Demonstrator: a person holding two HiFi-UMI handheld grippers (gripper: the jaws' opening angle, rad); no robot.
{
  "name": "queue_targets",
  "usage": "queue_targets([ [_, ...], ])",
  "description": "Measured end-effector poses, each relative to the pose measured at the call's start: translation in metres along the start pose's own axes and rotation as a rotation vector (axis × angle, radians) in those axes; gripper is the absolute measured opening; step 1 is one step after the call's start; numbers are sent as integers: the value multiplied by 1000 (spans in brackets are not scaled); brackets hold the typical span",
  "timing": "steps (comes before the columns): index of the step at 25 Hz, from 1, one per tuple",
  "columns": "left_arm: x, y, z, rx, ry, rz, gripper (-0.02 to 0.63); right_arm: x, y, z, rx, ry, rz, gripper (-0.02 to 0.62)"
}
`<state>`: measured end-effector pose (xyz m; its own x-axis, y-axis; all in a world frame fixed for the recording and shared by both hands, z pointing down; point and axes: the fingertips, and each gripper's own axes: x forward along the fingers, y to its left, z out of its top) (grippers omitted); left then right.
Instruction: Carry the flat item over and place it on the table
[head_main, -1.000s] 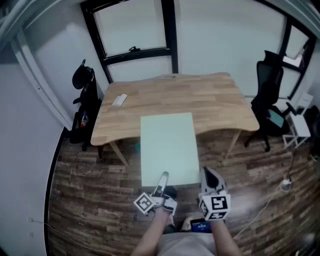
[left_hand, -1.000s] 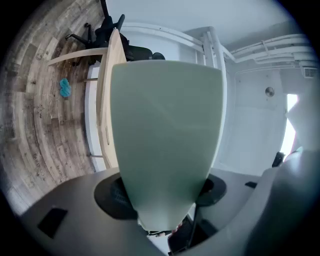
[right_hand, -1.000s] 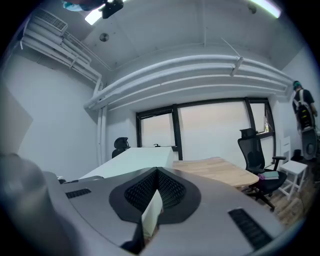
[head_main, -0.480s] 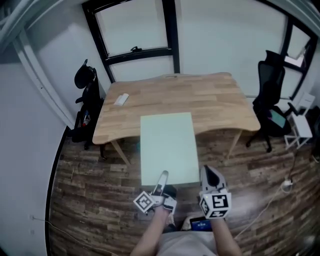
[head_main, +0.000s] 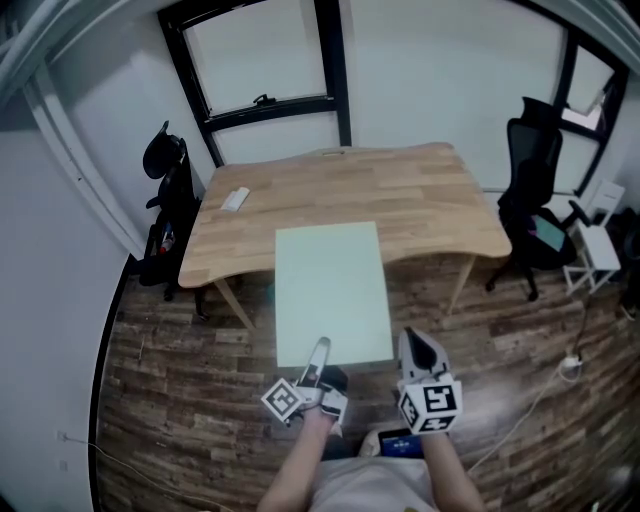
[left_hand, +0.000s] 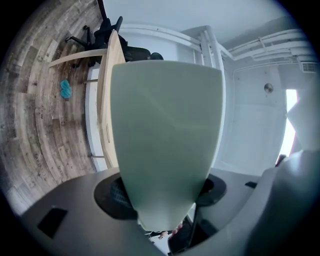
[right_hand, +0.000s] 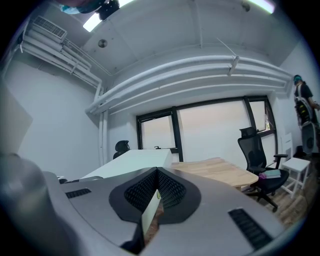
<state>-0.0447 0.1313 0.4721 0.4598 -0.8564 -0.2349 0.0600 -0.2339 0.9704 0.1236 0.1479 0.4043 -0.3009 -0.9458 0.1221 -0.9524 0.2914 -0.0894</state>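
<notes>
Left tool (head_main: 320, 350) clamped on the near short edge of the pale green board (head_main: 330, 290), right tool (head_main: 415, 352) pinching the same edge by its right corner. Held in the air, long axis pointing straight ahead, far end over the near edge of the bench (head_main: 420, 195); forward and down next, probably.

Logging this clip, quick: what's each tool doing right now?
Left tool: closed on the green board.
Right tool: closed on the same board's edge.
</notes>
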Motion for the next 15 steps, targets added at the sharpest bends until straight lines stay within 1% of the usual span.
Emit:
queue_targets([
  [7,10,8,6,7,-5,11,284,5,-16,-8,15,22,-18,-3],
  [10,20,13,11,-1,-2,14,284,18,-20,-9,15,29,-17,-3],
  [15,50,25,30,-21,1,4,284,53,-23,-7,-1,43,-16,-3],
])
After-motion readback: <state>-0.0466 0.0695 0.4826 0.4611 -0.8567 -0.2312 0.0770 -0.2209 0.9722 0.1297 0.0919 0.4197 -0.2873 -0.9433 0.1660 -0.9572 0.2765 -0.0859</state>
